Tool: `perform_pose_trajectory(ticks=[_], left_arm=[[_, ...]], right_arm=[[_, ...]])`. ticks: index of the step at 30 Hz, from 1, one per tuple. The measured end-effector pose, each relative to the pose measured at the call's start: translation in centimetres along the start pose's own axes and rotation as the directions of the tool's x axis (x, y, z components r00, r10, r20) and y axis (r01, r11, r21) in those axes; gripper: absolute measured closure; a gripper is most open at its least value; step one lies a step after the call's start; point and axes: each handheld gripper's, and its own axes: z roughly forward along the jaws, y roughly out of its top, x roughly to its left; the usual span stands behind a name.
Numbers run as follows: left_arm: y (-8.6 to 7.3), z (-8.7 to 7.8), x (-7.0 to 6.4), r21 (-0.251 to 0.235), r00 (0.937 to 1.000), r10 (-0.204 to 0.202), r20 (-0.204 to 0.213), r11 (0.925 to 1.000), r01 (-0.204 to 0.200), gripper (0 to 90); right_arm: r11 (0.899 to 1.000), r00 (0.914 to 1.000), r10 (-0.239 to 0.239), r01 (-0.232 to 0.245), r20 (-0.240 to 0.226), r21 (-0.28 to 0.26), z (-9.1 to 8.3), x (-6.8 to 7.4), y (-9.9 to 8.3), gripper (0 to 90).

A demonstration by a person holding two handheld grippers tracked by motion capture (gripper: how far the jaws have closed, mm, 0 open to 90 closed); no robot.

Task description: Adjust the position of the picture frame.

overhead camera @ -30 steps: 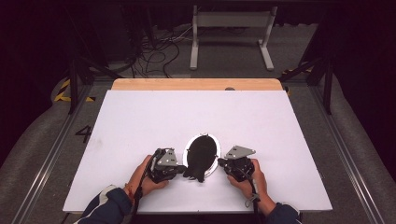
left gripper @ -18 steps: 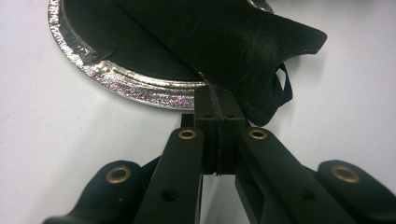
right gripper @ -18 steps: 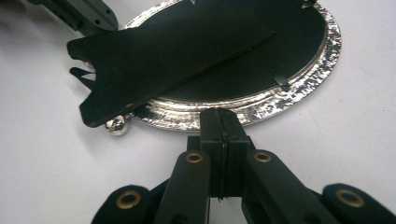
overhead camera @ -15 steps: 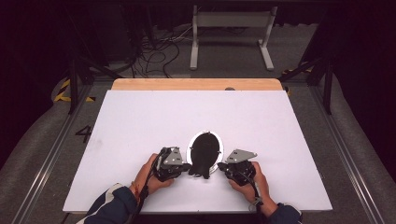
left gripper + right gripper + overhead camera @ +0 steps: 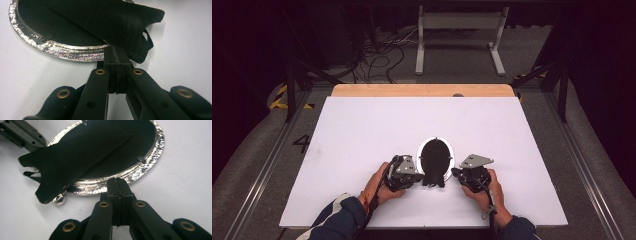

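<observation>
Both grippers sit closer to the frame than before | left gripper [image 5: 412, 176] jaws closed at black stand [image 5: 120, 22] edge | right gripper [image 5: 460, 175] jaws closed, touching silver frame [image 5: 150, 162] rim | frame face-down on table [image 5: 362, 130] near edge

The left tongs [image 5: 418, 176] have edged in against the black flap [image 5: 432, 175], closing the gap.

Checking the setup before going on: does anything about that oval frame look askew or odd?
The black stand flap lies slanted across the back of the silver oval frame, its notched end overhanging the rim. Both grippers' fingers are shut at the rim. Nothing looks broken.
</observation>
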Motion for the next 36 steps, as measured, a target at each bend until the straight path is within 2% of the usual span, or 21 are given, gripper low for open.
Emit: perform_pose_trajectory(ticks=[2,9,11,14,16,21,23,27,30,33,36], left_arm=[[0.3,0.3,0.1,-0.003,0.9998,-0.014,0.013,0.9999,0.014,89.9],[0.7,0.7,0.2,-0.005,0.9998,0.002,0.018,1.0,-0.002,89.9],[0.7,0.7,0.2,-0.006,0.9998,0.006,0.019,1.0,-0.006,89.9],[0.9,0.9,0.4,-0.008,0.999,-0.018,0.04,0.9998,0.018,89.9],[0.9,0.9,0.4,-0.008,0.9995,0.001,0.033,1.0,-0.001,89.9],[0.8,0.9,0.4,-0.018,0.9993,-0.01,0.037,0.9998,0.01,89.8],[0.6,0.9,0.4,-0.025,0.9989,-0.023,0.04,0.9994,0.024,89.5],[0.7,0.8,0.4,-0.014,0.9997,0.0,0.025,0.9999,0.0,88.3],[0.6,0.7,0.4,-0.013,0.9998,-0.003,0.018,0.9999,0.003,87.1],[0.5,0.7,0.6,-0.018,0.9994,-0.011,0.034,0.9998,0.012,86.6],[0.5,0.7,0.6,-0.018,0.9995,-0.01,0.031,0.9998,0.011,86.8]], right_arm=[[1.0,1.0,0.008,-0.008,0.005,-0.002,0.0,-0.3,0.0,90.0],[1.0,0.9996,0.025,-0.024,0.017,-0.007,0.1,-1.1,-0.1,90.0],[1.0,0.9995,0.026,-0.026,0.018,-0.008,0.1,-1.1,-0.1,90.0],[1.0,0.9992,0.019,-0.018,0.035,-0.007,0.1,-1.1,0.0,90.0],[1.0,0.9992,0.027,-0.027,0.029,-0.009,0.1,-1.3,0.0,90.0],[1.0,0.9992,0.029,-0.029,0.029,-0.01,0.1,-1.3,-0.1,90.0],[1.0,0.9995,0.026,-0.026,0.018,-0.007,0.0,-1.1,-0.1,90.0],[1.0,0.9996,0.029,-0.029,-0.003,-0.003,-0.2,-0.8,-0.2,90.0],[1.0,0.9999,0.01,-0.01,-0.012,0.002,-0.3,-0.3,-0.2,90.0],[1.0,0.9976,-0.016,0.016,-0.067,-0.001,-0.4,0.8,-0.3,90.0],[0.999,0.9984,-0.04,0.041,-0.04,0.005,-0.4,1.5,-0.2,88.7]])
